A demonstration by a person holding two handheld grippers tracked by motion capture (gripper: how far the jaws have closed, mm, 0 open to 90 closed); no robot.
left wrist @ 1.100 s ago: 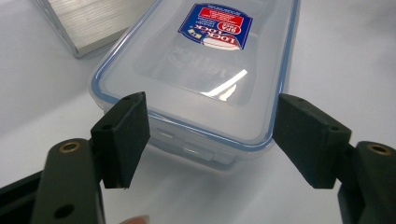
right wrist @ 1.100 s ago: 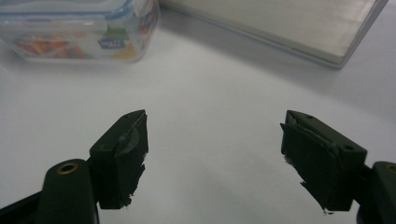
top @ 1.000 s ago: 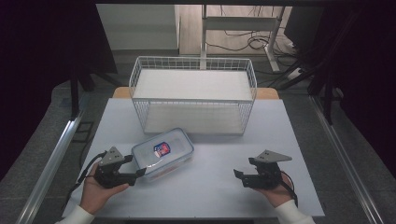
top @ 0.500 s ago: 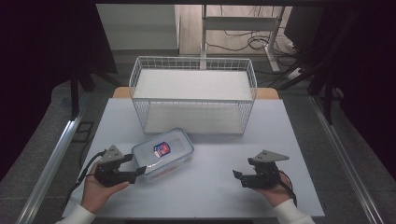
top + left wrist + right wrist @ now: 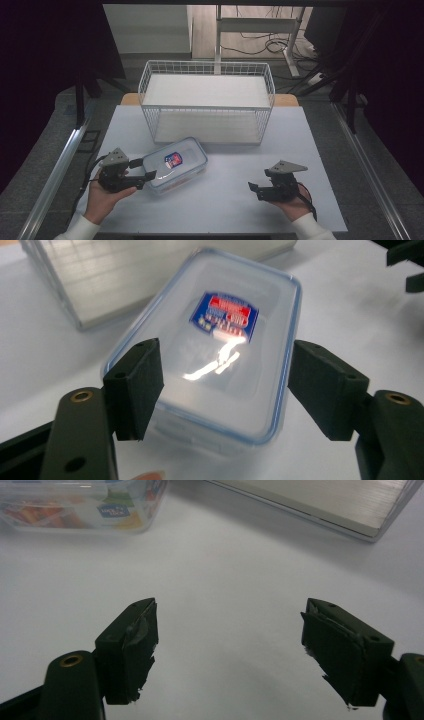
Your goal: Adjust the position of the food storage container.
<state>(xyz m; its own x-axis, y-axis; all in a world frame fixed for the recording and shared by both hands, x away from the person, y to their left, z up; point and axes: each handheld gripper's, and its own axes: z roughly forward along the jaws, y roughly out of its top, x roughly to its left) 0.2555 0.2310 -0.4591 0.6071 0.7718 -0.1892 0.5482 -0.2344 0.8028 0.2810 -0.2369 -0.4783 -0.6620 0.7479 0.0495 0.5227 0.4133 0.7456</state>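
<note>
A clear plastic container (image 5: 175, 165) with a blue-rimmed lid and a red and blue label lies on the white table, at an angle, in front of the basket. My left gripper (image 5: 145, 169) straddles its near left end. In the left gripper view the container (image 5: 225, 340) lies between the two pads (image 5: 137, 385), which sit close beside its long sides. The jaws have just been closing, and I see no firm press. My right gripper (image 5: 255, 190) rests open at the front right, with only bare table between the jaws (image 5: 230, 630). The container (image 5: 80, 505) lies far off at the upper left.
A white wire basket (image 5: 207, 106) with a pale floor stands at the back middle of the table (image 5: 225, 215), just behind the container. Its corner appears in both gripper views (image 5: 100, 280) (image 5: 325, 505). Dark floor, metal rails and cables surround the table.
My left gripper has edged slightly further along the container's near end. The right gripper and the container have not visibly moved.
</note>
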